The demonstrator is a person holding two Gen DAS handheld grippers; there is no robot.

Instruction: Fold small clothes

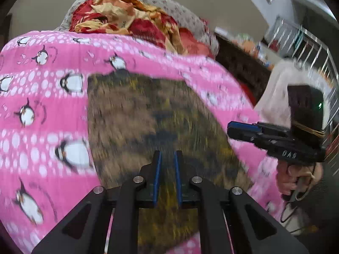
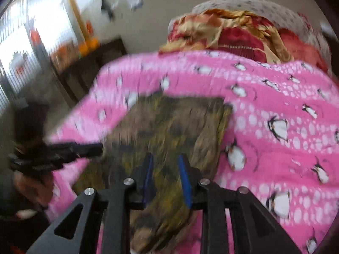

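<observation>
A brown-and-olive mottled cloth, roughly rectangular and small (image 1: 148,122), lies flat on a pink penguin-print bedspread (image 1: 42,105) that covers the bed; in the left wrist view it fills the centre and runs down to 6 o'clock under the tool. The left tool (image 1: 167,165) hangs over the near part of the cloth with its blue-lined fingers (image 1: 157,175) narrowly apart and nothing visibly between them. The right tool (image 2: 164,169) hovers likewise over the near half of the cloth, its fingers a little wider apart and empty; from the left camera it shows at 3 o'clock (image 1: 239,130), level above the cloth's right edge. At 12 o'clock, beyond the cloth, a heap of red and gold crumpled fabric (image 1: 127,19) rests against a pale speckled pillow (image 1: 169,6). Both views are smeared by motion, so the cloth's corners and any layering are hard to read, and whether it is already folded once I cannot tell. The risk from here, in my judgement, is pinching the bedspread along with the cloth, since the two lie flush and the cloth looks thin; lifting would then drag the bedspread and spoil the fold. Uneven grips at the two sides could also skew the edges, and a shallow bite might let the limp fabric slip free.
</observation>
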